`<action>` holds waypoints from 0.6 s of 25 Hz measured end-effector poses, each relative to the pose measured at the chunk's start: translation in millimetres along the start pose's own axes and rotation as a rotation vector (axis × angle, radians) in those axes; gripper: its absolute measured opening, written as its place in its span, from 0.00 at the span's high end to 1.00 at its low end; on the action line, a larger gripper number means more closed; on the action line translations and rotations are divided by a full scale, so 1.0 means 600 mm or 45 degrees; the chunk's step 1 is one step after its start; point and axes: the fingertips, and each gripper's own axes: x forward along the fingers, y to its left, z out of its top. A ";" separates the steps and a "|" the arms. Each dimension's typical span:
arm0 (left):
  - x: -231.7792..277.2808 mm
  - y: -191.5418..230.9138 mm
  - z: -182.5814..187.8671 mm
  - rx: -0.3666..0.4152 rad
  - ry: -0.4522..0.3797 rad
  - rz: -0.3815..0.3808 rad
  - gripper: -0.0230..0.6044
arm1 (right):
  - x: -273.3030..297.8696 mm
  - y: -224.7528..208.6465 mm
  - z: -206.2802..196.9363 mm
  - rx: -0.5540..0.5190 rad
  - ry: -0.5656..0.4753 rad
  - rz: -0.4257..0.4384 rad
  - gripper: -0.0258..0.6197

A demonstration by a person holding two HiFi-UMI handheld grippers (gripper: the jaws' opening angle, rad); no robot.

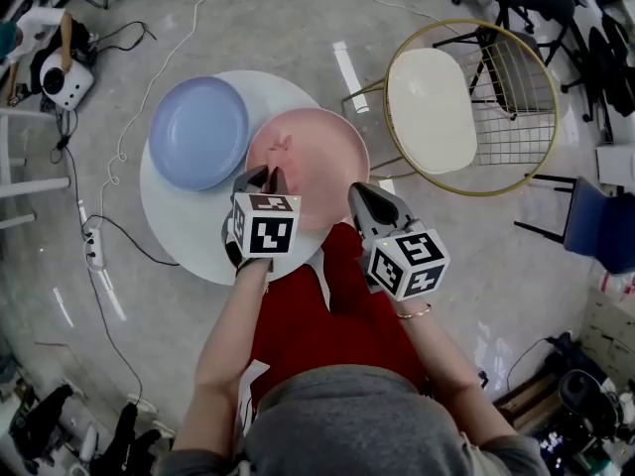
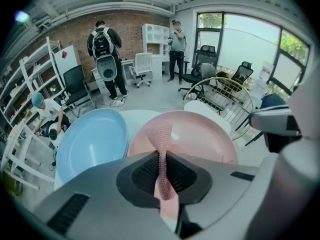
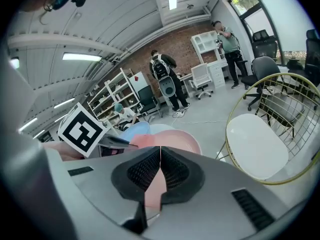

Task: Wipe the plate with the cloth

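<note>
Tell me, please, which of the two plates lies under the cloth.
The pink plate, right of the blue plate; the left tool holds the cloth over it.

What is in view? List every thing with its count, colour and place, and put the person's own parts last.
table: one, white, round, on the grey floor
blue plate: one, light blue, left part of the table
pink plate: one, pink, right part of the table, beside the blue plate
cloth: one, pink mesh, pinched in the left claw, free end over the pink plate
chair: one, white seat, gold wire frame, right of the table
cable: one, white, on the floor left of the table
people: three, far across the room
left claw: grey, shut on the cloth
right claw: grey, jaws together, empty
</note>
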 end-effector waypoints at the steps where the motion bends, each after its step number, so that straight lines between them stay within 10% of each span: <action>1: 0.000 -0.014 0.009 0.002 -0.019 -0.032 0.91 | -0.007 -0.006 -0.001 0.011 -0.010 -0.017 0.91; 15: 0.045 -0.225 0.015 0.161 0.074 -0.400 0.91 | -0.099 -0.088 -0.035 0.135 -0.104 -0.234 0.91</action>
